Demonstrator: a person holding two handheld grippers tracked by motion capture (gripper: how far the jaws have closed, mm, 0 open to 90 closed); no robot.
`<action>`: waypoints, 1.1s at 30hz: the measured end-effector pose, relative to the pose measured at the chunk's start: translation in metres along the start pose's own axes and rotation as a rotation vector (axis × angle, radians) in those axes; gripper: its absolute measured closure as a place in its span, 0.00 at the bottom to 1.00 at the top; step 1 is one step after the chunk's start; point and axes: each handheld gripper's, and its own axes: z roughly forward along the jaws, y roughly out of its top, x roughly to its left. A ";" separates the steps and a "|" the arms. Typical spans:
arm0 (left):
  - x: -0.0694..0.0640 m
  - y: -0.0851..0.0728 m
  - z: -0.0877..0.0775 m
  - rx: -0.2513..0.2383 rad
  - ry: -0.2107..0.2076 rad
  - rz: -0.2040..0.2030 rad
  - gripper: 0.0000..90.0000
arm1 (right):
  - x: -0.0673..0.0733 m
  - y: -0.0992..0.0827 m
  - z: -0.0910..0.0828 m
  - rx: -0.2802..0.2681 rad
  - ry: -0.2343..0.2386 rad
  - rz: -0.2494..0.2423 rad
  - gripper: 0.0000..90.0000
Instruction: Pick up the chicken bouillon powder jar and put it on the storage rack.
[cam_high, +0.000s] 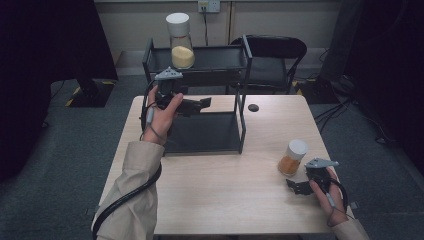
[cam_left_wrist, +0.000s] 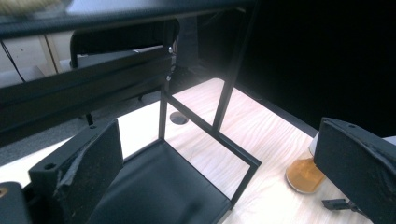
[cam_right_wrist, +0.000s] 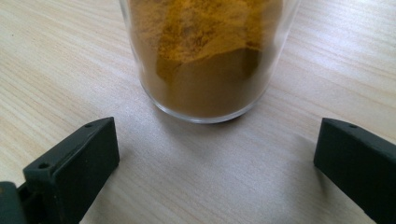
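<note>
**High view: right tongs open at the orange spice jar**

High view shows the right tongs (cam_high: 299, 186) low over the counter (cam_high: 225, 200) near its right front corner, held in the person's right hand (cam_high: 327, 192). Their jaws stand apart and grip nothing. The jar of orange powder (cam_high: 292, 157), with a white cap, stands upright on the counter just beyond them, apart from both jaws. In the right gripper view the jar (cam_right_wrist: 205, 56) sits ahead of the gap between the two black jaws, its glass base resting on the wood, with bare wood between it and each jaw.

The left tongs (cam_high: 202, 104) hang above the lower shelf of the black metal rack (cam_high: 244, 90), which stands at the back middle of the counter. The left hand (cam_high: 162, 117) holds them, and their jaws are also spread wide with nothing between them; the left gripper view shows the dark lower shelf (cam_left_wrist: 159, 186) between them.

A second jar (cam_high: 181, 42), filled with pale yellow grains and capped in white, stands on the rack's top shelf at its left end. A small dark round disc (cam_high: 253, 107) lies in the counter just right of the rack.
</note>
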 end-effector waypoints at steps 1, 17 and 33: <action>0.000 -0.002 0.000 0.000 -0.002 0.001 0.01 | 0.000 0.000 0.000 0.000 0.000 0.000 0.00; 0.002 -0.034 0.001 0.010 -0.019 0.005 0.01 | 0.000 0.000 0.000 0.000 -0.002 0.002 0.00; 0.010 -0.064 -0.001 0.042 -0.019 -0.023 0.01 | 0.001 0.000 0.000 0.001 -0.002 0.003 0.00</action>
